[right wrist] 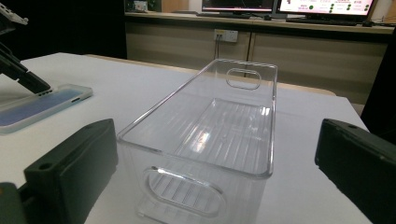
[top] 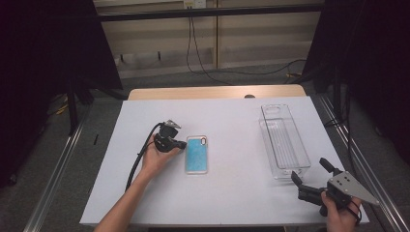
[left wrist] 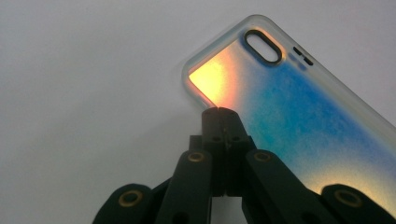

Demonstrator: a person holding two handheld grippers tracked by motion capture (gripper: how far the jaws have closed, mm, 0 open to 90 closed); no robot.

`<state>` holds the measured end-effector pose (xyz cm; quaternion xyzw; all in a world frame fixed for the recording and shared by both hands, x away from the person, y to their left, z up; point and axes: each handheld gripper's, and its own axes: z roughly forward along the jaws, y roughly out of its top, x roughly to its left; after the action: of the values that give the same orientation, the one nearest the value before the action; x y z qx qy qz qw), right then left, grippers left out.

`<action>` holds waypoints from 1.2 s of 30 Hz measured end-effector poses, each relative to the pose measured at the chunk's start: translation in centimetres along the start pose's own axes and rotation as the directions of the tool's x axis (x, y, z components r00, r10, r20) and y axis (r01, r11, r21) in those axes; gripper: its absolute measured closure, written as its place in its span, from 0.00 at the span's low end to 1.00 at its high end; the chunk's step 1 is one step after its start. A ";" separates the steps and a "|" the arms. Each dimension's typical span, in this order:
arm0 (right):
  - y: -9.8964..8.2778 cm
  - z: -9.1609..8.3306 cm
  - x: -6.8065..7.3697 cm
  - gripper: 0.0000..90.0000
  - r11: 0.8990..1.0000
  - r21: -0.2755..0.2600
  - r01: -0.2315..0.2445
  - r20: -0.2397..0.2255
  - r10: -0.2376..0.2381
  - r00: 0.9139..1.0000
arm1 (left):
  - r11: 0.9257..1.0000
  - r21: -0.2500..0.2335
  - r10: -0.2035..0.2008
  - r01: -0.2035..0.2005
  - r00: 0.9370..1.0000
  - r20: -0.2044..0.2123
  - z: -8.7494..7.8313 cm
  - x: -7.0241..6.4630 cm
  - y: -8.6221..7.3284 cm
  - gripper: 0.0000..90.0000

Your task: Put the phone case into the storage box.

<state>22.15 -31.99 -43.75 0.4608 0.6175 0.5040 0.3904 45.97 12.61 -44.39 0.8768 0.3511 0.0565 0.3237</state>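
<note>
Where closed left tool [left wrist: 219, 112] meets phone case [left wrist: 299, 121], contact unclear

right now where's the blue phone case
In the high view the blue clear-rimmed phone case lies flat near the table's middle, with the shut left gripper at its left edge and the clear plastic bin to its right.

Left gripper [top: 182, 144]: black linked jaw arms joined by brass-ringed pivot screws, with a black cable [top: 140, 157] trailing from its body. Right gripper [top: 313, 174]: black body with two blocky black jaws, topped by a grey three-cornered plate [top: 349, 187] dotted with small holes. Both forearms are bare, with no sleeves.
</note>
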 end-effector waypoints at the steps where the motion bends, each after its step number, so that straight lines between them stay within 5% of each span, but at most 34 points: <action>1: 0.0 0.0 0.0 0.00 1.000 0.000 0.000 0.000 0.000 1.000 | 1.000 0.004 0.006 -0.006 1.000 0.005 0.0 0.1 0.1 1.00; 15: 0.0 0.0 -0.1 0.00 1.000 -0.007 0.000 0.002 0.000 1.000 | 1.000 -0.006 -0.027 0.027 0.999 0.018 0.6 0.2 0.7 1.00; 36: 0.0 -0.1 -0.1 0.00 1.000 -0.007 0.000 0.000 0.000 1.000 | 1.000 -0.017 -0.007 0.007 0.999 0.038 1.4 -0.6 1.2 1.00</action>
<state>22.09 -32.07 -43.72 0.4594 0.6159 0.5061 0.3919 46.67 10.83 -44.65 0.8738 0.3474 0.0415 0.3378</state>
